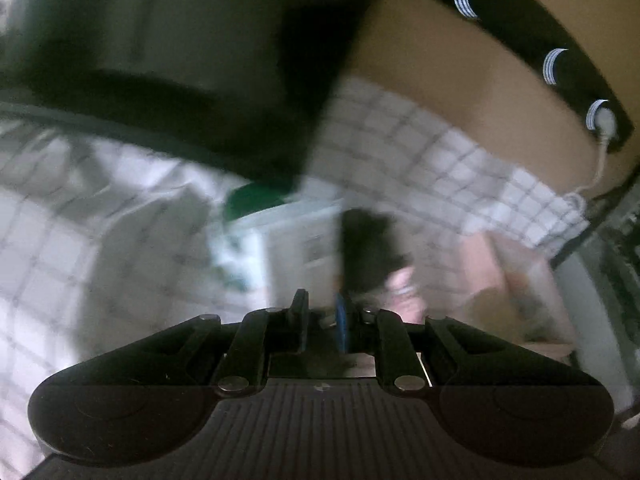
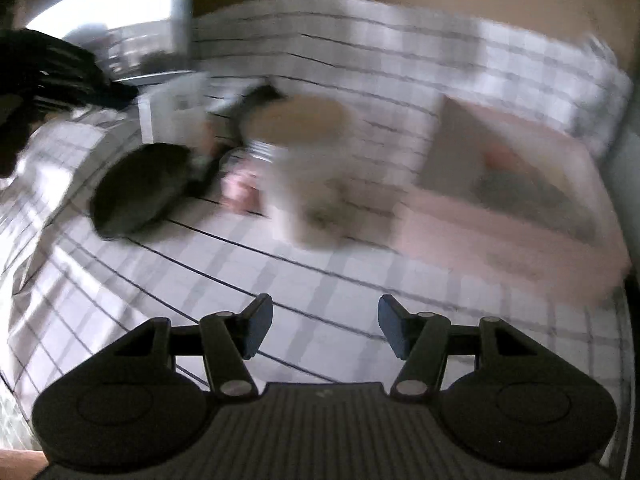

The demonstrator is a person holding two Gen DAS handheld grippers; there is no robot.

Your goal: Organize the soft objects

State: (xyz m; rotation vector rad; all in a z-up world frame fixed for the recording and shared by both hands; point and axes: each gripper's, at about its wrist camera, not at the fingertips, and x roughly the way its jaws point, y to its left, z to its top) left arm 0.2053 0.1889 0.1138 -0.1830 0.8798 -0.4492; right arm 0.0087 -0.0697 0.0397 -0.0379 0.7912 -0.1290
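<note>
Both views are motion-blurred. In the right wrist view a cream and white plush toy (image 2: 308,168) lies on the checked bedsheet (image 2: 320,280), with a dark round soft object (image 2: 140,188) to its left and a small pink item (image 2: 240,188) between them. My right gripper (image 2: 325,328) is open and empty above the sheet, short of the toys. In the left wrist view my left gripper (image 1: 322,326) has its fingers nearly together; whether anything is between them is unclear. A dark soft object (image 1: 368,248) and something pink (image 1: 404,288) lie just beyond it.
A pink open box (image 2: 520,208) sits on the bed at the right; it also shows in the left wrist view (image 1: 508,276). A white box (image 1: 296,248) lies ahead of the left gripper. A dark headboard (image 1: 532,40) with sockets runs along the tan wall.
</note>
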